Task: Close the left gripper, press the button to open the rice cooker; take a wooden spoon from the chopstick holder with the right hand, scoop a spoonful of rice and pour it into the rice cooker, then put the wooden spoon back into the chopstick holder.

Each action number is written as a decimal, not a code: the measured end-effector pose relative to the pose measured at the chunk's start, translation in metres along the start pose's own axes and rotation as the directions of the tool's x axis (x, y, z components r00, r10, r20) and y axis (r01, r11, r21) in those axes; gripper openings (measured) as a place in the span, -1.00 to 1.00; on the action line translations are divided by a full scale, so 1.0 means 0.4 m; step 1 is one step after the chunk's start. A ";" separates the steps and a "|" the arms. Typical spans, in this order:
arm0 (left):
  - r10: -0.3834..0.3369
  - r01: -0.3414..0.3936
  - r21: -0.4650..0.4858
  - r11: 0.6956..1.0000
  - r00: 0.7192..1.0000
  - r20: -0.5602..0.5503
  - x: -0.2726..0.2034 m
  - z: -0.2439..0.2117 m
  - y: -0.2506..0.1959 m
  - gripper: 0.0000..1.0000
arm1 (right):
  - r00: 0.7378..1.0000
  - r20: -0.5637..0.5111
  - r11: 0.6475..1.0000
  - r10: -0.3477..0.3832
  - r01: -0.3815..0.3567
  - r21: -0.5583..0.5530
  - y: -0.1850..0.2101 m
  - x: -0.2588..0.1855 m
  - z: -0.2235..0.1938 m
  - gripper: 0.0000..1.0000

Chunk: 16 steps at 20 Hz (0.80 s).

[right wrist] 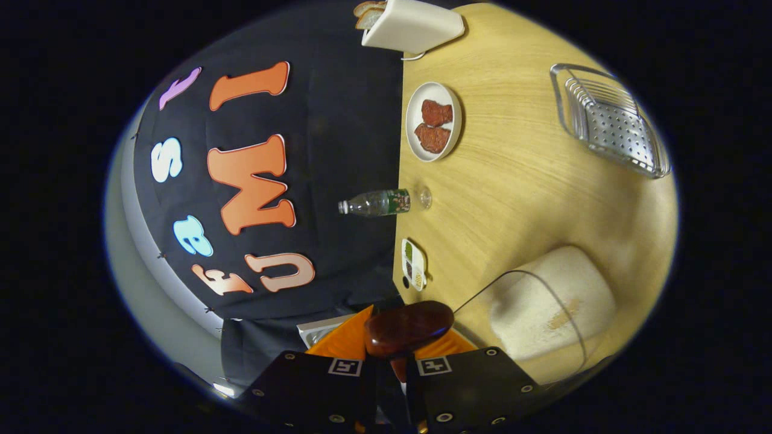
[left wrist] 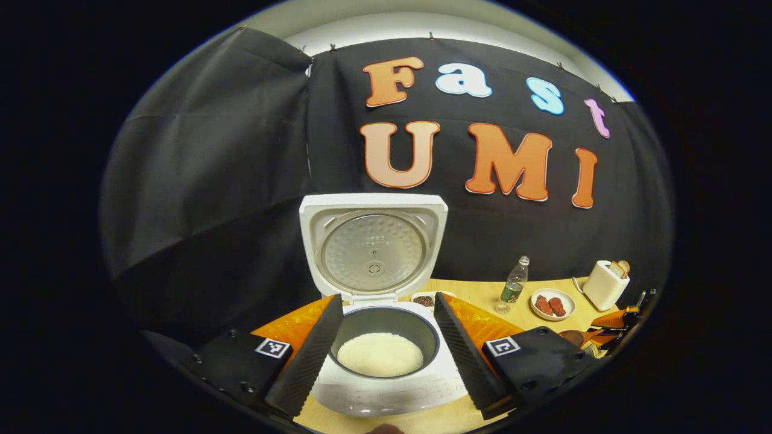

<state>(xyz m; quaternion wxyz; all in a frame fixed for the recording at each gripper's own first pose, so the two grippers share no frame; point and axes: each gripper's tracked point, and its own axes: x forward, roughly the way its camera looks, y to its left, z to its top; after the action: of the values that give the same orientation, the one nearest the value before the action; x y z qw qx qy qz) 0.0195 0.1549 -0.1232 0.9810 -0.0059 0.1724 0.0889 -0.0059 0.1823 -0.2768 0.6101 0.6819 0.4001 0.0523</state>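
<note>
Wooden spoon (right wrist: 408,325), stiff and light, sits clamped by its handle in our right claw (right wrist: 391,361); left claw (left wrist: 383,355) gapes before rice cooker (left wrist: 377,313).

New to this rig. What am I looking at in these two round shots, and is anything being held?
A person holds a two-finger gripper in each hand, and each carries a fisheye camera. In the left gripper view, the left gripper is open in front of the rice cooker, whose lid is up, with rice inside. The right gripper view is rolled sideways: the right gripper is shut on a wooden spoon. On the table: a bottle, a plate of meat, a toaster and a metal tray.
</note>
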 end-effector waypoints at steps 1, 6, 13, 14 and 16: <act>0.006 -0.006 -0.017 1.000 1.000 0.002 -0.002 0.003 0.011 1.00 | 0.999 -0.031 1.000 0.017 -0.017 0.005 0.030 0.029 -0.029 -0.63; 0.079 -0.079 -0.027 0.997 0.997 0.017 -0.031 -0.010 0.121 1.00 | 0.988 -0.123 0.995 0.095 -0.096 0.004 0.171 0.132 -0.162 -0.62; 0.198 -0.196 -0.068 0.978 0.980 0.022 -0.075 -0.024 0.291 1.00 | 0.971 -0.224 0.991 0.084 -0.106 -0.087 0.279 0.294 -0.343 -0.63; 0.215 -0.213 -0.073 0.974 0.976 0.020 -0.086 -0.028 0.320 1.00 | 0.971 -0.227 0.989 0.069 -0.097 -0.112 0.281 0.313 -0.361 -0.63; 0.247 -0.245 -0.082 0.966 0.969 0.013 -0.108 -0.041 0.367 1.00 | 0.973 -0.227 0.983 0.042 -0.081 -0.166 0.285 0.354 -0.390 -0.63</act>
<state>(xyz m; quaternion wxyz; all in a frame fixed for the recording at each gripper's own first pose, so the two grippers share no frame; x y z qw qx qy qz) -0.0519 0.2913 -0.1212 0.9633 -0.0225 0.1566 0.2168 0.0573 0.3991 -0.1971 0.6170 0.6277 0.4383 0.1821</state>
